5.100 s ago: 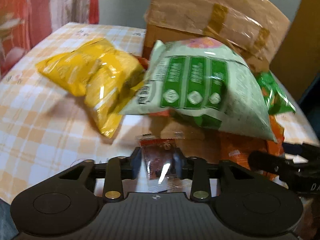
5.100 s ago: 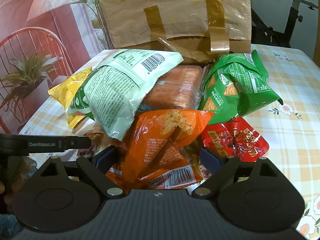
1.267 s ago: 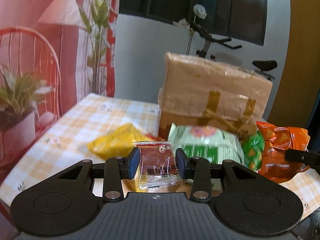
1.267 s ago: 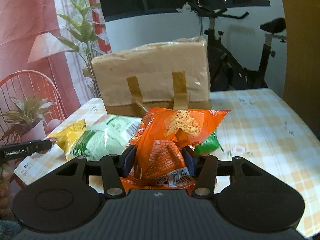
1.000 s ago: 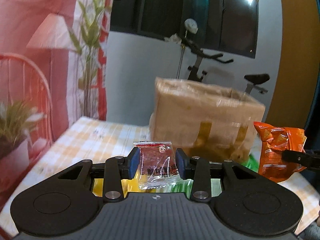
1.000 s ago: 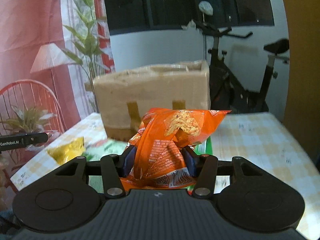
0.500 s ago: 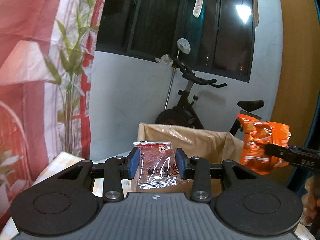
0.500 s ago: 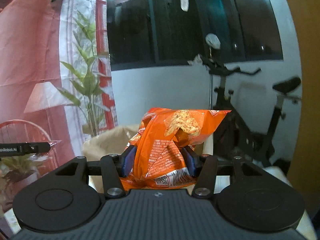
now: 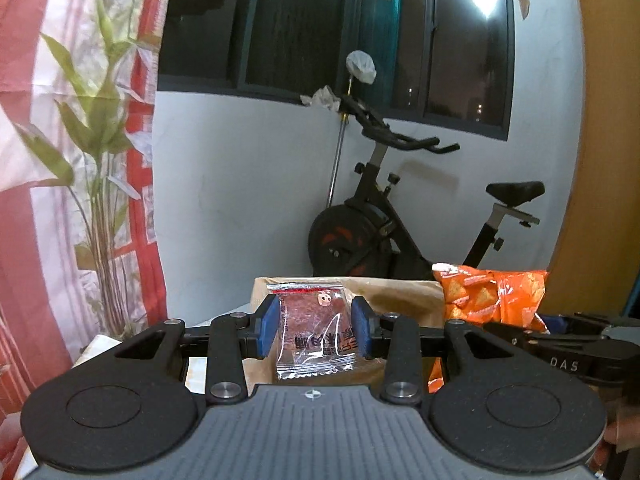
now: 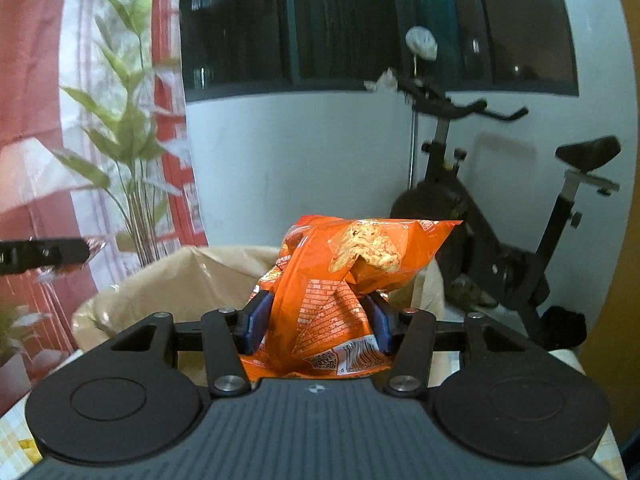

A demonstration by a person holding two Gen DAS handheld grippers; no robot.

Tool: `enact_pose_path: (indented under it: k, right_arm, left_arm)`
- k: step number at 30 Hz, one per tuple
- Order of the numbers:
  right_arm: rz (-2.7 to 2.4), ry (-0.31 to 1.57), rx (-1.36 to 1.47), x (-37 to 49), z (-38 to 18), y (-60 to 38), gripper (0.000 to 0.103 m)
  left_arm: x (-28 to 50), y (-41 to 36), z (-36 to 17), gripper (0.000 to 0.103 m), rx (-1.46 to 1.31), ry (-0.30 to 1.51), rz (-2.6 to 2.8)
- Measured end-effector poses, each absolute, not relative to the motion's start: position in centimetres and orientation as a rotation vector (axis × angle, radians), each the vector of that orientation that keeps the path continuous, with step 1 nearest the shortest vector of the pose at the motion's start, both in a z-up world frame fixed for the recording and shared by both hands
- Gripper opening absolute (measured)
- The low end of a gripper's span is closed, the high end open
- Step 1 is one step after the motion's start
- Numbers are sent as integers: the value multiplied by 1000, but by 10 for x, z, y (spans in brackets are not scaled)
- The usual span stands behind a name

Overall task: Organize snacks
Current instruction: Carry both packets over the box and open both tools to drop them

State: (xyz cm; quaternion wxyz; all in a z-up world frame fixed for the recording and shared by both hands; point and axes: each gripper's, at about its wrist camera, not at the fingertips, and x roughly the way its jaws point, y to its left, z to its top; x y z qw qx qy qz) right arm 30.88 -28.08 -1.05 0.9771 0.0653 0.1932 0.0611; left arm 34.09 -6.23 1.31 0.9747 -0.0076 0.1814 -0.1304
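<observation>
My left gripper is shut on a small clear packet of red-brown snack, held in the air in front of the open brown cardboard box. My right gripper is shut on an orange chip bag, held above the box's open top. In the left wrist view the orange bag and the right gripper show at the right, level with the box's rim. The left gripper shows at the left edge of the right wrist view.
An exercise bike stands behind the box against the white wall. A red and white curtain and a leafy plant are at the left. A strip of checked tablecloth shows at the lower left.
Both grippers have risen with their snacks from the pile on the table to the level of the box's open top. The table and the other bags have dropped out of view.
</observation>
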Motion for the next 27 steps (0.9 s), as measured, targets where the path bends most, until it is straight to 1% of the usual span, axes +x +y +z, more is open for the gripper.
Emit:
enact_pose_path:
  k: [5, 11, 13, 14, 15, 16, 18, 21, 27]
  right_arm:
    - [127, 463, 176, 322, -22, -292, 54]
    - [113, 525, 163, 324, -32, -301, 55]
    - [118, 531, 152, 322, -33, -302, 55]
    - [122, 531, 142, 321, -32, -301, 57]
    - [123, 527, 133, 318, -31, -301, 63]
    - [123, 522, 127, 316, -30, -300, 65]
    - [124, 518, 124, 311, -28, -299, 67]
    - [120, 521, 139, 305, -27, -298, 67]
    - [112, 510, 155, 288, -22, -297, 67]
  left_arm:
    - [357, -76, 5, 41, 17, 396, -277]
    - [371, -85, -4, 43, 30, 442, -299]
    - [372, -86, -6, 49, 20, 455, -309]
    - [373, -85, -6, 55, 22, 457, -309]
    - [371, -86, -6, 58, 28, 457, -305]
    - [369, -86, -6, 59, 36, 455, -301]
    - [366, -85, -5, 62, 49, 455, -297]
    - [360, -80, -4, 65, 49, 457, -299]
    - [343, -65, 0, 66, 40, 468, -283]
